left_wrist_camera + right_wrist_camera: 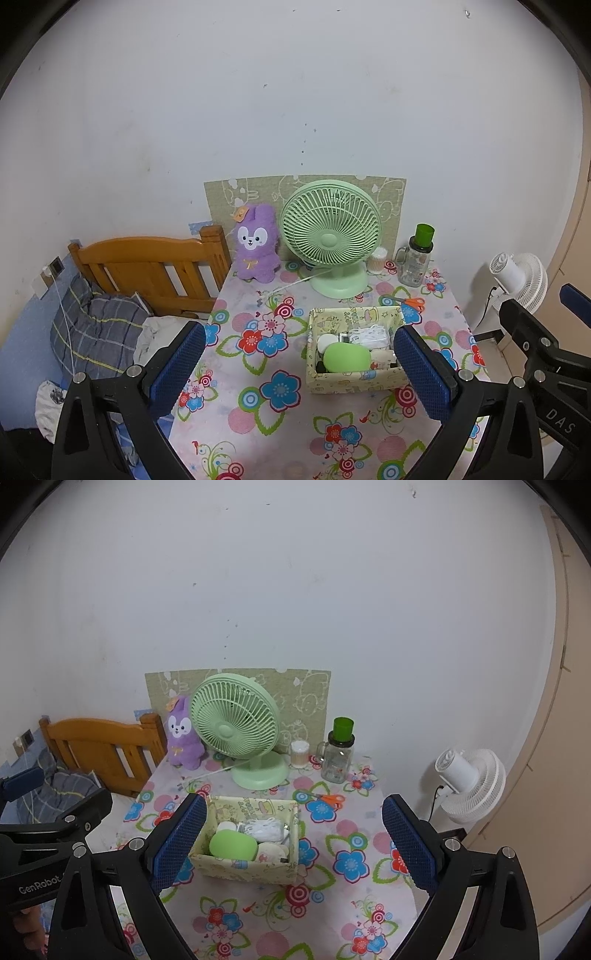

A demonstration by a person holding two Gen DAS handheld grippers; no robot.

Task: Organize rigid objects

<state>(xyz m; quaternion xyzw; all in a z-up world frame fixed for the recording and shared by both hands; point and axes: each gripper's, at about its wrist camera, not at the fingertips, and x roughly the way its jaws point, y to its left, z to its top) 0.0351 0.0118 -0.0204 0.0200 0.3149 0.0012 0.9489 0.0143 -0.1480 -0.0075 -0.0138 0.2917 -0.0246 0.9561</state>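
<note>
A yellow patterned storage box (351,380) (243,867) sits mid-table on the floral tablecloth (258,406) (332,904). It holds a green rounded object (346,356) (232,844), a white cord bundle (369,336) (267,829) and other small items. Orange-handled scissors (410,302) (328,799) lie behind the box. My left gripper (299,369) is open and empty, above the table in front of the box. My right gripper (293,843) is open and empty, also in front of the box.
At the back stand a green desk fan (330,236) (236,727), a purple plush bunny (256,245) (183,734), a cotton swab jar (377,260) (299,754) and a glass bottle with green cap (415,258) (339,753). A wooden bed headboard (155,269) is left; a white floor fan (472,784) is right.
</note>
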